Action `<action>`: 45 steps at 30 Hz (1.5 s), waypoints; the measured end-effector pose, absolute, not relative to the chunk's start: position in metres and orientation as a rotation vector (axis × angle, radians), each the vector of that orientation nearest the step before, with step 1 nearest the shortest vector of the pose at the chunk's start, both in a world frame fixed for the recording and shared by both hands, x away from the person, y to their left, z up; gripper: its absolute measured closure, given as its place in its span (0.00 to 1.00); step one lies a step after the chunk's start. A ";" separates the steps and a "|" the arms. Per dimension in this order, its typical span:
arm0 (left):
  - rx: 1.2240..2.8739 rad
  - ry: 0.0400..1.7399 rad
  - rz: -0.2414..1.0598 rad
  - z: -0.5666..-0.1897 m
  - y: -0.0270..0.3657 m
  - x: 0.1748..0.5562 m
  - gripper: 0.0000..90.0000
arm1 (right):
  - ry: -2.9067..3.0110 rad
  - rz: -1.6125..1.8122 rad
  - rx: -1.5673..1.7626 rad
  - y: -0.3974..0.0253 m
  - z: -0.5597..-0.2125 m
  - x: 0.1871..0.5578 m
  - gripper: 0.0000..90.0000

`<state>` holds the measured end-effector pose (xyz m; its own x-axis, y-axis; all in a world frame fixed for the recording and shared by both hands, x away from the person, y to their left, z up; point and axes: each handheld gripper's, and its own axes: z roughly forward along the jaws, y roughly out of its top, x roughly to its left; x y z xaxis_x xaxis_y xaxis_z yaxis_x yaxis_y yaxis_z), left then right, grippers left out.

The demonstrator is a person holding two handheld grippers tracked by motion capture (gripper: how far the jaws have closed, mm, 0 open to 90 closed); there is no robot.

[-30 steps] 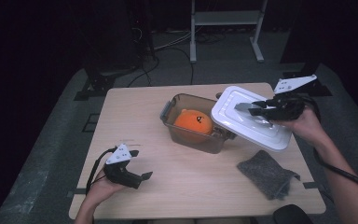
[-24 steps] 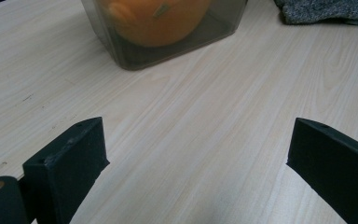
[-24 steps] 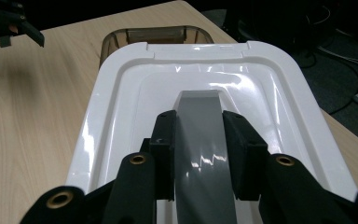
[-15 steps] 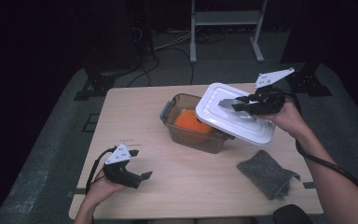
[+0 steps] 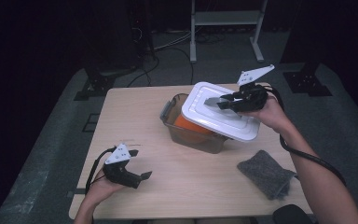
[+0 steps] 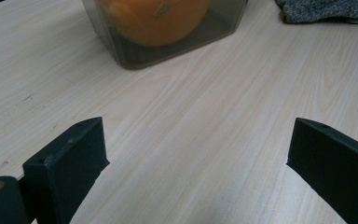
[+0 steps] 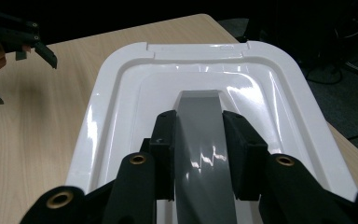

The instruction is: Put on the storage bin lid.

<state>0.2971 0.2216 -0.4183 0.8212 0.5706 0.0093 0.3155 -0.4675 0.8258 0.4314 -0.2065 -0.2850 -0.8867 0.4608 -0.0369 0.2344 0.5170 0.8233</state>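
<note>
At the lower left of the high view, the left gripper (image 5: 137, 175) rests low over the wooden table (image 5: 135, 121) in the person's left hand (image 5: 103, 185), its jaws spread wide with nothing between them; in the left gripper view the two black jaws stand far apart over bare wood. At the lower right of the high view lies a grey cloth (image 5: 265, 173), apart from everything else. Farther up, at the middle of the frame, sits a clear plastic container (image 5: 192, 135), and through its wall in the left gripper view shows an orange round thing (image 6: 156, 18), perhaps a fruit, though the view is too partial to be sure. Tilted over the container's right part is the white lid (image 5: 216, 116), covering most of the opening while the left end stays uncovered. The right gripper (image 5: 220, 103) comes in from the upper right and is clamped on the lid's grey handle (image 7: 200, 140), jaws pressing it from both sides in the right gripper view.
</note>
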 end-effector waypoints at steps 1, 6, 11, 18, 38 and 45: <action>2.092 0.650 0.355 -0.418 0.222 0.297 0.04 | 2.510 1.304 0.584 -0.204 -0.285 0.432 0.73; 2.091 0.653 0.350 -0.418 0.222 0.297 0.04 | 2.519 1.306 0.572 -0.195 -0.284 0.436 0.73; 2.088 0.650 0.351 -0.418 0.221 0.297 0.04 | 2.529 1.312 0.554 -0.186 -0.285 0.440 0.73; 2.088 0.650 0.350 -0.418 0.221 0.296 0.04 | 2.541 1.322 0.544 -0.173 -0.291 0.446 0.73; 2.072 0.653 0.354 -0.416 0.224 0.296 0.04 | 2.591 1.311 0.517 -0.147 -0.308 0.460 0.73; 2.076 0.652 0.356 -0.416 0.225 0.296 0.04 | 2.602 1.309 0.510 -0.141 -0.315 0.464 0.73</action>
<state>0.2958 0.2246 -0.4157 0.8194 0.5732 0.0039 0.3132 -0.4534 0.8345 0.4641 -0.1409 -0.3153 -0.9239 0.3825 -0.0102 0.2197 0.5523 0.8042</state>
